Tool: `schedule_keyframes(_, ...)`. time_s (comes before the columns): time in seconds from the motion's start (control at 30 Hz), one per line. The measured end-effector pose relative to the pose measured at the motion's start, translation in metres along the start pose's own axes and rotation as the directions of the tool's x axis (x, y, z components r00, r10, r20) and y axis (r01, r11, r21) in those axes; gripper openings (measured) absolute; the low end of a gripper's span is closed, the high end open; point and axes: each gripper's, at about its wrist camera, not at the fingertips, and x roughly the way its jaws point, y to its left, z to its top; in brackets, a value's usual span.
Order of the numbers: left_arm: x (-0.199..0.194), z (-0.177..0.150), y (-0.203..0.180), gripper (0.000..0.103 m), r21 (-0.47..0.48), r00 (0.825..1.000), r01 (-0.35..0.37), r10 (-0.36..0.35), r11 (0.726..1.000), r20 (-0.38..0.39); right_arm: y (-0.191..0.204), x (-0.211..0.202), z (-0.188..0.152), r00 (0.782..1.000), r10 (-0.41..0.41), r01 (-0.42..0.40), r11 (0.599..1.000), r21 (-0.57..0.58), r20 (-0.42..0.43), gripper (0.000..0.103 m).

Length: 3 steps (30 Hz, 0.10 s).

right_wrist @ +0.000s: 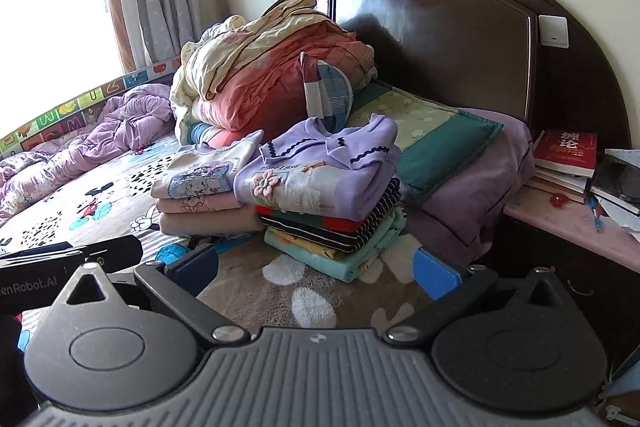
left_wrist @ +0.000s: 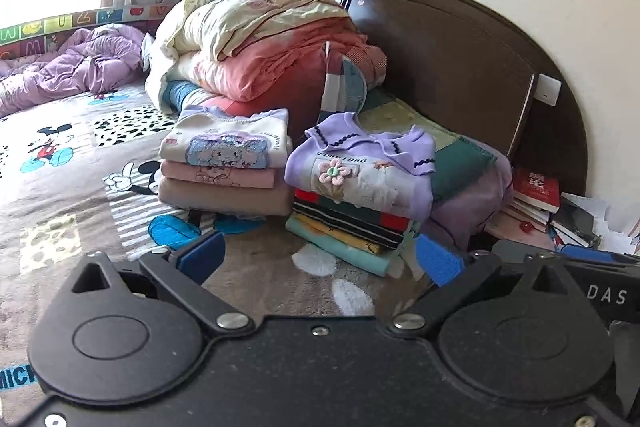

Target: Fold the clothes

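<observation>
Two stacks of folded clothes stand side by side on the bed. The left stack (left_wrist: 226, 163) (right_wrist: 196, 193) has a white printed top over pink and beige pieces. The right stack (left_wrist: 358, 197) (right_wrist: 324, 203) is topped by a lilac collared top with a flower patch (left_wrist: 334, 175) (right_wrist: 267, 185), over striped, yellow and mint garments. My left gripper (left_wrist: 320, 261) is open just in front of the stacks, holding nothing. My right gripper (right_wrist: 316, 269) is open too, empty, close to the right stack's near corner. Each gripper's body shows at the edge of the other's view.
A heap of cream and salmon quilts (left_wrist: 260, 39) (right_wrist: 272, 71) lies behind the stacks against the dark headboard (left_wrist: 452, 43) (right_wrist: 440, 39). A crumpled lilac quilt (left_wrist: 76, 67) lies at the far left. A bedside table (right_wrist: 576, 227) with books (right_wrist: 568, 155) stands at right.
</observation>
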Motion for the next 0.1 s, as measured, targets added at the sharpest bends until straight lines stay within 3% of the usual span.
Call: schedule_keyframes(0.1, -0.0067, -0.0021, -0.0039, 0.103, -0.012, 0.999, 0.005, -0.005, 1.000, 0.039, 0.0001, -0.0029, -0.0008, 1.000, 0.001, -0.001, 1.000, -0.006, 0.001, 0.103)
